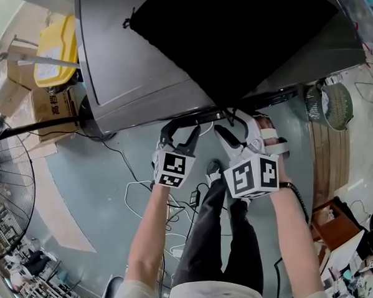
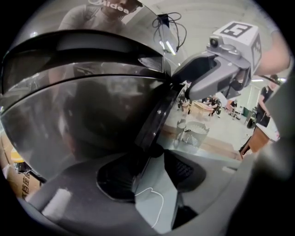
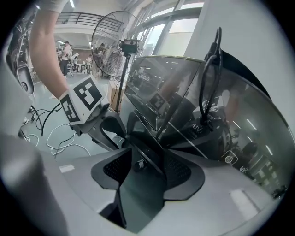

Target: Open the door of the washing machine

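Washing machine [image 1: 139, 73]: grey top-loader on the floor [image 1: 100, 174], directly ahead of the person.
Door: dark glass lid [image 1: 230, 37], front edge raised.
Left tool [image 1: 180, 128]: jaws spread, the lid's edge between them, no pad pressing.
Right tool [image 1: 234, 125]: just beside the left one, jaws likewise spread astride the same edge.
Surroundings: cables [image 1: 139, 191] on the floor and a fan [image 1: 7, 186] to the left.

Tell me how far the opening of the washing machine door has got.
Done: the left tool and right tool sit at the front edge of the door. In hand: that edge lies between their open jaws; the door looks partly raised. Left: swinging it fully open.
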Motion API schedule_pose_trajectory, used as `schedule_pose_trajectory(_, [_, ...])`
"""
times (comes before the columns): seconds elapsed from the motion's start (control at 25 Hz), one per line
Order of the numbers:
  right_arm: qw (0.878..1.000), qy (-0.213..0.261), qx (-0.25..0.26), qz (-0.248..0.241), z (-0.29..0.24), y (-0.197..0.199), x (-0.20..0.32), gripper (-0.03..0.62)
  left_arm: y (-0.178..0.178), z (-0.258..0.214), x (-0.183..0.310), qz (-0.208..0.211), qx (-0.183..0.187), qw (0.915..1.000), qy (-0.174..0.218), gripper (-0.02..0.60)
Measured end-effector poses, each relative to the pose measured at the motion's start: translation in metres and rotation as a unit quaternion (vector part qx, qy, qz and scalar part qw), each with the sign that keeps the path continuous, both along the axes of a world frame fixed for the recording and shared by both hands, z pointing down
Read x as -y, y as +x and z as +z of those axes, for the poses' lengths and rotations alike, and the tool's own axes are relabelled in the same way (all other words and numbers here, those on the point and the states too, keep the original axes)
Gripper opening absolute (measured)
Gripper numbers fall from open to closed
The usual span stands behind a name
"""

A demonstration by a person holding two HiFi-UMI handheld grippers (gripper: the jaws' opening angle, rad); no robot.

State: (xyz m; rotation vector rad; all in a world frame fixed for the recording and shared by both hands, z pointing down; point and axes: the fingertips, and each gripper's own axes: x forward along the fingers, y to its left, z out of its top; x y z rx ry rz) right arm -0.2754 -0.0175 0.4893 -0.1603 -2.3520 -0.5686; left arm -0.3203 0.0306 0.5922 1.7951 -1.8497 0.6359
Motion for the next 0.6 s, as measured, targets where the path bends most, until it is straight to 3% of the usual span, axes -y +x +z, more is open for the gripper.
schedule_pose_trajectory(0.6, [1.000,-0.016,-0.006,0.019,0.001,-0.002,0.003,0.209,-0.002,0.000,0.002,-0.011,-0.007,0.9999,-0.004,0.238])
